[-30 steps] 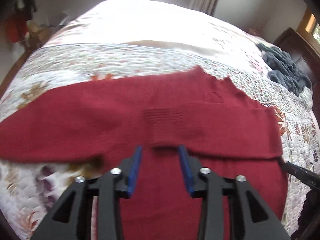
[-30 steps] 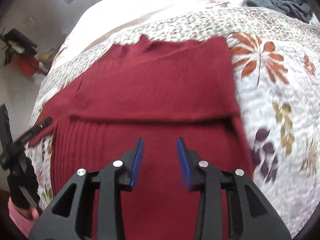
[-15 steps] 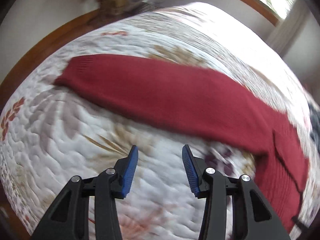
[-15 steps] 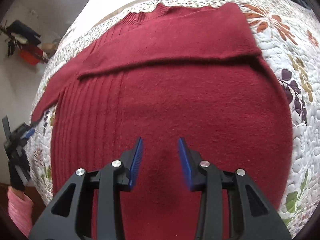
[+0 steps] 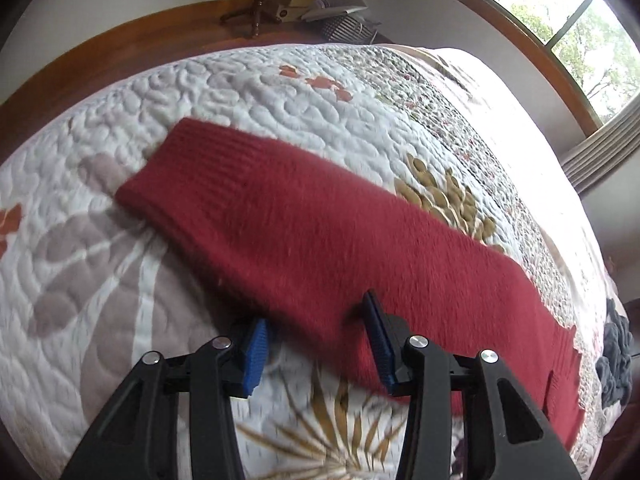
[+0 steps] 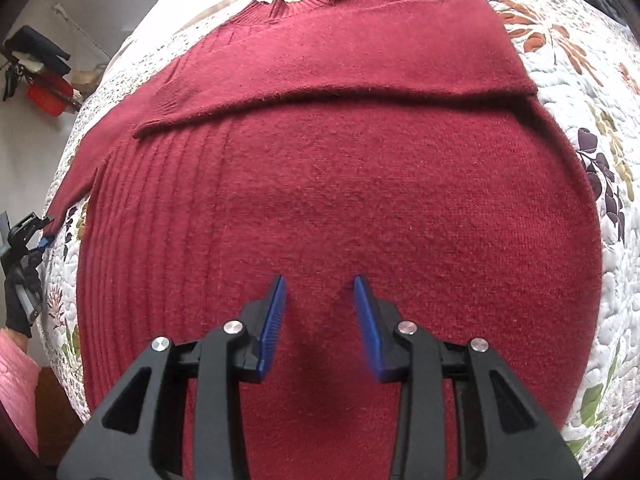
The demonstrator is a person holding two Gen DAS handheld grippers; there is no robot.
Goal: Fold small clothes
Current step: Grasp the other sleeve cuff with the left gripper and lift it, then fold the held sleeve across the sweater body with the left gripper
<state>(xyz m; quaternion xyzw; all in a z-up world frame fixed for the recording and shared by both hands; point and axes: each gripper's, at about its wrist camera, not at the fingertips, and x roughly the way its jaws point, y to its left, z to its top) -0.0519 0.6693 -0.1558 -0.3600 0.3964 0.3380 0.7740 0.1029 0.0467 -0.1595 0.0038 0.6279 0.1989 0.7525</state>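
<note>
Across the quilted bed cover (image 5: 168,92) a dark red knitted sweater (image 6: 340,208) lies flat, and I have both tools over it. Through the left wrist camera I see its sleeve (image 5: 304,232) run out from lower right to upper left, ending in a ribbed cuff. My left gripper (image 5: 316,340) sits at the sleeve's near edge with its jaws spread wide: one blue pad rests on the quilt just beside the knit, the other over the red fabric. I cannot tell whether either pad touches the cloth, and nothing is clamped between them.

Through the right wrist camera my right gripper (image 6: 318,320) hovers over the sweater's body, jaws apart and empty, the fuzzy knit filling the gap between the blue pads. Vertical ribs run down the body's left side. The other sleeve is folded across the chest as a flat band, with the ribbed collar beyond it at the far edge.

The quilt is white and puffy with stitched leaf prints in rust, tan and purple. At the left edge of the right view I can just see the other tool and a pink sleeve (image 6: 16,376), both cut off. The sweater's hem is hidden under my right gripper. A dark grey garment (image 5: 616,356) lies at the bed's edge, blurred and partly cropped.
</note>
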